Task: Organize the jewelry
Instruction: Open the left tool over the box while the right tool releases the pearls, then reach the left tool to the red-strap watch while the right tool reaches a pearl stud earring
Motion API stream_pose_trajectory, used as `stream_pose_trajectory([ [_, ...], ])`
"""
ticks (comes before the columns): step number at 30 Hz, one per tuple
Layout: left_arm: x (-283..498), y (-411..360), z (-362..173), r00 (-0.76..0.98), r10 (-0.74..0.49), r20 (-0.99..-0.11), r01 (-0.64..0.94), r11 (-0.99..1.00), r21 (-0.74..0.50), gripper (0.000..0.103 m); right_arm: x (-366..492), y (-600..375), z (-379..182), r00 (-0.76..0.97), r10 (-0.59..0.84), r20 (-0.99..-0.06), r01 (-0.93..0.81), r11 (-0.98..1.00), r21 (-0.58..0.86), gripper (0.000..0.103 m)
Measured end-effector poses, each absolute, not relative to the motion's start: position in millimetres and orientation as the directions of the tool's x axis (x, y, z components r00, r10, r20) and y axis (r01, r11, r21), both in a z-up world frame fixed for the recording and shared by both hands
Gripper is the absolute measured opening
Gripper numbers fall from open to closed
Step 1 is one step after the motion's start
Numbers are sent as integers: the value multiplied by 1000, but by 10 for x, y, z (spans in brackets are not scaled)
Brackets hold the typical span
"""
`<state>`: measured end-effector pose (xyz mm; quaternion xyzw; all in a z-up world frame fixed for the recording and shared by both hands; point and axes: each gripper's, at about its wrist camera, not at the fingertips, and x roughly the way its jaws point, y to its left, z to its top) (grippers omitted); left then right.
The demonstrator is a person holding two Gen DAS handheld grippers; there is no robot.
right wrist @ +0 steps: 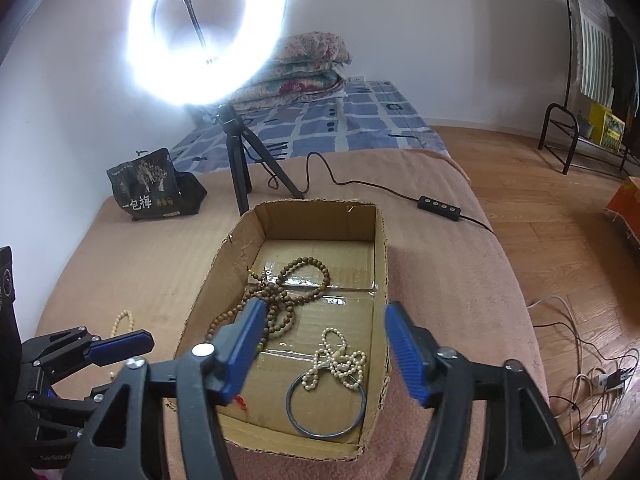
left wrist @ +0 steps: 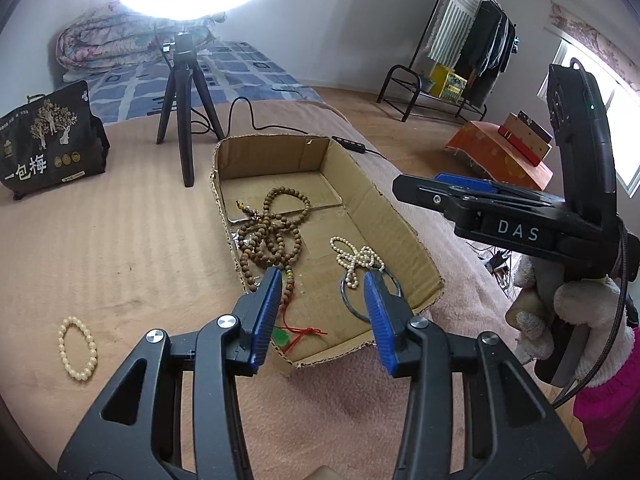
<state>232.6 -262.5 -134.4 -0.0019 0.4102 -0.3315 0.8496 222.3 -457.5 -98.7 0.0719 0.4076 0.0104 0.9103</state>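
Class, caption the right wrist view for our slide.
Open right tongs over box holding wooden beads, pearls and bangle.

The right gripper [left wrist: 416, 186] body reads "DAS" in white letters. Left of the box [left wrist: 416, 256], a black bag [left wrist: 52, 140] reads "一包梅".

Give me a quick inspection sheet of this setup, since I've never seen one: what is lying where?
Surface: pinkish-brown blanket over a bed.
Job's things: cardboard box holding brown bead necklace, white pearl necklace, dark bangle and red cord with green pendant; cream bead bracelet lies outside on the blanket.
Clutter: black snack bag.
Grippers: left gripper and right gripper both open, empty, above the box.
Cables: ring light cable with inline remote; loose wires on the floor.
Surroundings: ring light on tripod, folded quilt, clothes rack.
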Motion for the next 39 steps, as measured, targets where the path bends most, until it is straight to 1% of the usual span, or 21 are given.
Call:
stream_pose_trajectory([
  [5,2267,-2570,-1293,455,-562,-691,557,785,-271,43,2184,-4542,-920,673,53,-738,54,991,120,80],
  [8,2222,-2515,-1244,465,-558,-687,554,789,-266,43,2142,-4529,-868,678,41,-734,57,992,109,84],
  [14,2116,-2331,-1119,500,-539,-678,542,805,-241,44,2023,-4482,-741,691,15,-723,71,993,89,95],
  [16,2076,-2244,-1069,512,-534,-673,535,811,-236,59,1966,-4456,-698,696,13,-718,75,993,91,101],
  [17,2045,-2182,-1039,523,-529,-668,530,816,-231,70,1946,-4440,-677,698,13,-716,75,993,91,102],
  [18,2024,-2131,-1015,534,-524,-663,524,821,-227,72,1928,-4419,-657,698,13,-716,74,993,90,102],
  [26,1843,-1573,-803,598,-487,-637,482,853,-201,72,1699,-4188,-521,702,16,-712,47,997,69,103],
  [32,1664,-1056,-696,642,-444,-624,446,879,-168,72,1544,-3982,-462,706,58,-705,7,996,89,103],
  [39,1468,-441,-751,651,-420,-632,384,901,-202,72,1408,-3660,-473,706,107,-700,-59,994,92,103],
])
